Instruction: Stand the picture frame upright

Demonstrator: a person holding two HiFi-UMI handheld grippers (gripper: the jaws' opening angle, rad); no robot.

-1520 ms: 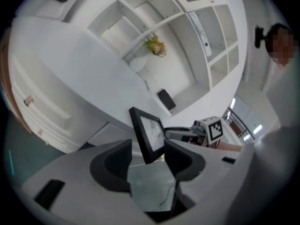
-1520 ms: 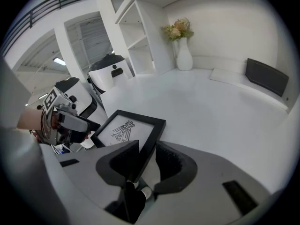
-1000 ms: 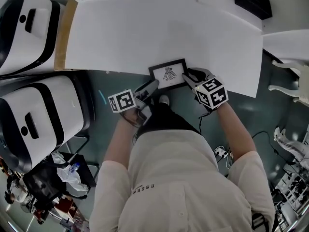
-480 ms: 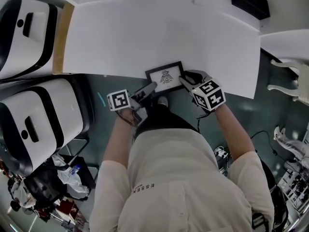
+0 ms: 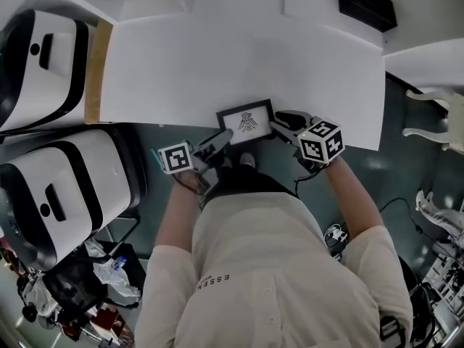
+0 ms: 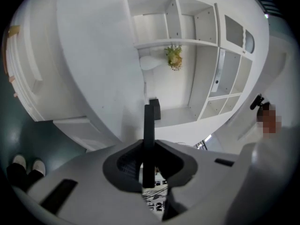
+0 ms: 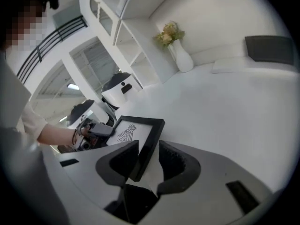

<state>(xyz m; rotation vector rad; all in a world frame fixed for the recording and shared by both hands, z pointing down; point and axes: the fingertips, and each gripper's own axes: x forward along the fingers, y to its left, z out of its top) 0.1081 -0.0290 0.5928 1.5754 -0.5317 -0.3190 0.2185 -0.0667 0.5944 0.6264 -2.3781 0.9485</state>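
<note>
A black picture frame (image 5: 246, 120) with a small drawing lies at the near edge of the white table (image 5: 217, 56). My left gripper (image 5: 221, 138) is shut on its left edge. In the left gripper view that edge (image 6: 149, 135) shows as a thin dark bar standing between the pads of the left gripper (image 6: 149, 170). My right gripper (image 5: 279, 122) is shut on the frame's right edge. In the right gripper view the frame (image 7: 133, 132) slants up from between the pads of the right gripper (image 7: 147, 161), a little off the tabletop.
Two white-and-black machines (image 5: 43, 42) (image 5: 58, 194) stand left of the table. A black box (image 5: 366, 2) sits at the table's far right corner. A white vase with flowers (image 7: 180, 55) stands at the far side. Bags and clutter lie on the floor (image 5: 109, 267).
My left gripper has closed on the frame's left edge; one second ago its jaws stood open beside that corner. The right gripper has kept its hold.
</note>
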